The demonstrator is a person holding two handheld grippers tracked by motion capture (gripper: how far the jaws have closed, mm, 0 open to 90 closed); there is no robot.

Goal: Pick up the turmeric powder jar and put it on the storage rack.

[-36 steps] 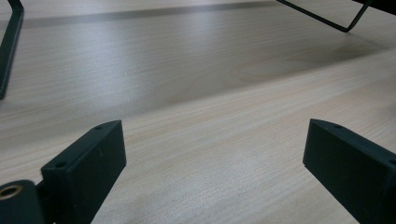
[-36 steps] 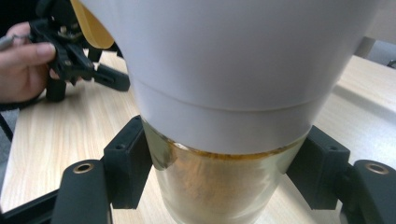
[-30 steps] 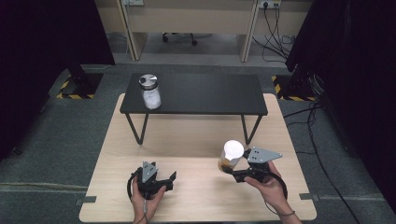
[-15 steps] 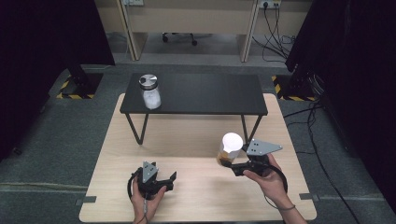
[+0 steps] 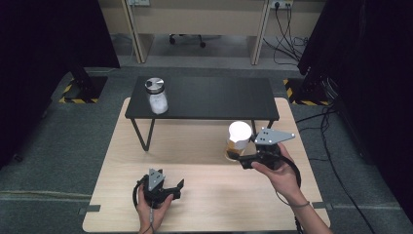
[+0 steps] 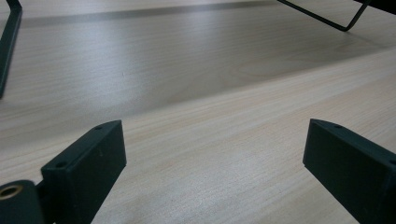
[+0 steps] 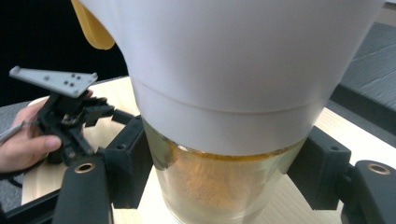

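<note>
R gripper is clamped on a jar w/ a white lid and amber/orange contents; in the high view it's held over the right part of the light wood table, just in front of the black low table. The right gripper view gives what the high one can't: both black pads press on the clear glass just below the white lid, orange powdery fill behind the glass, and a yellow tab sticks out near the lid's top at upper left. That same view also catches the L gripper farther off w/ its grey plate, a hand around it.

L gripper sits low on the wood table near the front edge, jaws spread wide, nothing in them. The left gripper view confirms it: bare wood grain between the two pads, plus the black table's thin legs at the top corners.

High view alone shows a 2nd jar, metal lid, whitish contents, standing on the black table's left end, well apart from both grippers
</note>
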